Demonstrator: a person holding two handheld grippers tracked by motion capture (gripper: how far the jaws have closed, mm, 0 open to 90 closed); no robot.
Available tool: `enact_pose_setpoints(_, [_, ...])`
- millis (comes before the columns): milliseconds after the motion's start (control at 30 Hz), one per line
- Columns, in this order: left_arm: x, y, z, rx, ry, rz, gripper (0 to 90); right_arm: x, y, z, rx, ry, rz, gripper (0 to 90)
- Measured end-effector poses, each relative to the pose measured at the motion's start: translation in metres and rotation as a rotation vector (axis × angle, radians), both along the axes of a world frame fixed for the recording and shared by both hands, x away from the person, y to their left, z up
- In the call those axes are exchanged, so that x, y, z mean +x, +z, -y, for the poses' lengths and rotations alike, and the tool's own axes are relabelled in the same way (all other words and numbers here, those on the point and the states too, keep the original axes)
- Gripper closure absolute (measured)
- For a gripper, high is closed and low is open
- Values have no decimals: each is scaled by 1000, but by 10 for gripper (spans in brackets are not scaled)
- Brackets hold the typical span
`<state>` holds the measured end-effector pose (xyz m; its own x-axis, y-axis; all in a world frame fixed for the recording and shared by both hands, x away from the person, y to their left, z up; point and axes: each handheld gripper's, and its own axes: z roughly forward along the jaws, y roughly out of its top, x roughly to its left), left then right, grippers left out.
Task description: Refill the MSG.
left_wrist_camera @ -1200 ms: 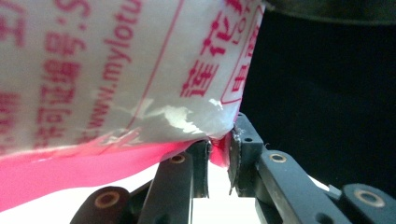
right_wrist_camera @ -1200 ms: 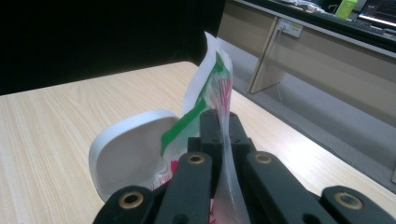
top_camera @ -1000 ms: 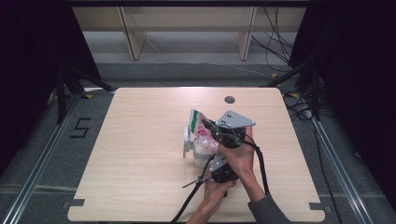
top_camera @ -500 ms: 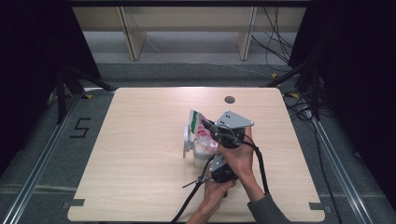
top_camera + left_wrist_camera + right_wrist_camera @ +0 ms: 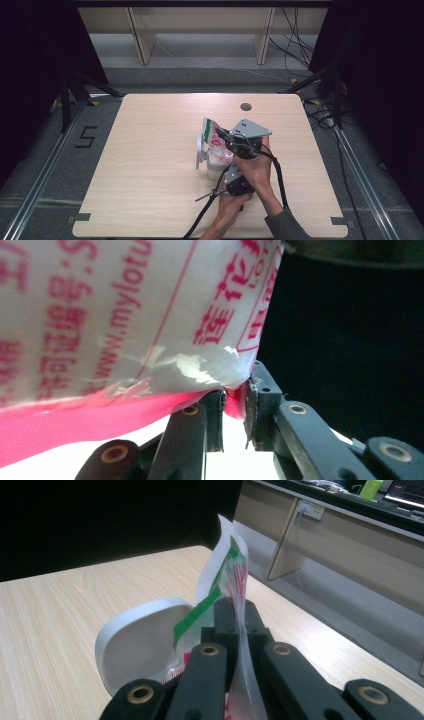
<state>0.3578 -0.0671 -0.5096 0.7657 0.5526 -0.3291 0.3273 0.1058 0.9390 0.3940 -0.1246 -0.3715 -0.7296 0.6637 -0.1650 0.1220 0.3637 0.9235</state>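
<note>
A white plastic bag with pink print and a green stripe is held up over a white bowl at the middle of the table. My right gripper, the one with the grey plate on top, is shut on the bag's thin edge; in the right gripper view its jaws clamp the film, and the bowl lies tilted just behind. My left gripper sits nearer the person and lower. In the left gripper view it is shut on the bag's pink bottom corner.
The light wooden table has a small dark round hole near its far edge. Both forearms and trailing cables come in over the front edge. Beyond the table are a grey floor, rails and pale shelf legs.
</note>
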Motion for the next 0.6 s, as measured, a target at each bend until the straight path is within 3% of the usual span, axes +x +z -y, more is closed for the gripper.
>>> enact_pose_setpoints(33, [1, -1, 1, -34, -10, 5, 794, 0, 0, 0, -1, 2, -10, 900])
enact_pose_setpoints(167, [0, -1, 1, -30, -9, 4, 794, 0, 1, 1, 1, 3, 11, 900])
enact_pose_setpoints(200, [0, -1, 1, -27, -8, 2, 794, -1, 1, 1, -2, 5, -13, 900])
enact_pose_setpoints(233, [0, -1, 1, -27, -8, 2, 794, 1, 0, 0, -1, 2, 11, 900])
enact_pose_setpoints(300, [0, -1, 2, -39, -7, 3, 794, 0, -1, 0, -1, -9, 4, 900])
enact_pose_setpoints(367, [0, -1, 1, -17, -4, 4, 794, 0, 1, 1, 6, -1, 0, 900])
enact_pose_setpoints(400, [2, -1, -2, 19, -23, 19, 794, -1, 2, 1, 11, 4, -7, 900])
enact_pose_setpoints(433, [1, 1, -3, 45, -13, 11, 794, 0, 3, 2, 3, 3, 25, 900])
enact_pose_setpoints(467, [0, 1, 0, 0, -1, -1, 794, 1, 3, 2, -6, 3, 47, 900])
enact_pose_setpoints(500, [0, 0, 3, -43, 1, -4, 794, 1, 2, 1, 2, 4, 20, 900])
enact_pose_setpoints(600, [0, -1, 1, -1, 2, -2, 794, 1, -1, -1, -3, -3, -8, 900])
